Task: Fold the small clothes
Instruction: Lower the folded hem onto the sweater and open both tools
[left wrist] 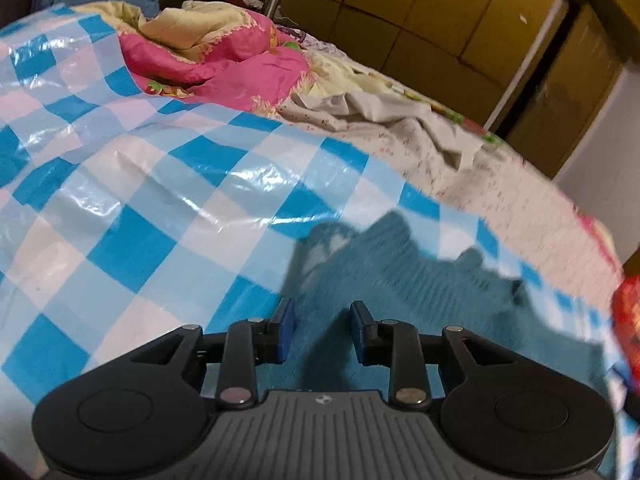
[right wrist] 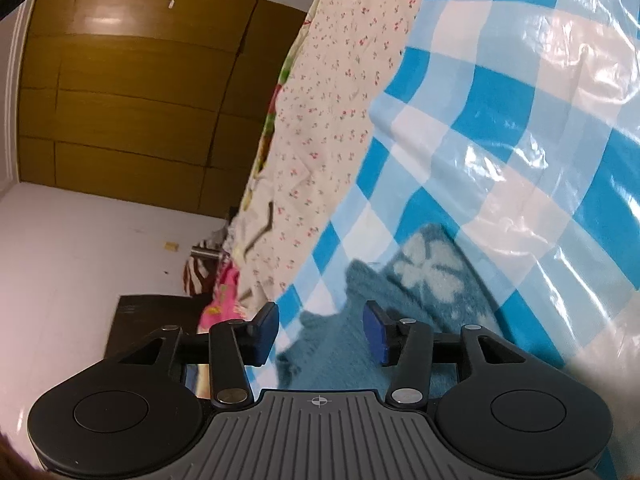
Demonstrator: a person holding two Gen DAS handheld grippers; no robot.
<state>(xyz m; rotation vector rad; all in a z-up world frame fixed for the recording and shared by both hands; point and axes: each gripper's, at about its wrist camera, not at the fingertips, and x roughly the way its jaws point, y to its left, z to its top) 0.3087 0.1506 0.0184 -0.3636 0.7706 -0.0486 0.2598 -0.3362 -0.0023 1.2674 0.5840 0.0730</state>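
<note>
Left wrist view: across the upper left of the frame you've got a crumpled pink quilt (left wrist: 224, 60) heaped on the bed, and a grey floral sheet (left wrist: 400, 128) bunched toward the upper right. Brown cupboard doors (left wrist: 420, 12) fill the top right. A glossy blue-and-white checked plastic sheet (left wrist: 160, 184) covers the middle. Right in front of you, lower centre, lies the teal knitted garment (left wrist: 400, 280), somewhat blurred. Your left gripper (left wrist: 322, 330) points down over it, its 2 blue pads apart with nothing pinched between them.

Right wrist view: the frame is rolled, so the floral sheet (right wrist: 332, 100) runs up the middle and the cupboard (right wrist: 132, 92) sits upper left. The teal garment (right wrist: 400, 292), with a pale flower motif, lies at lower centre on the checked sheet (right wrist: 500, 120). Your right gripper (right wrist: 320, 330) hangs just above it, fingers spread wide, gripping nothing.
</note>
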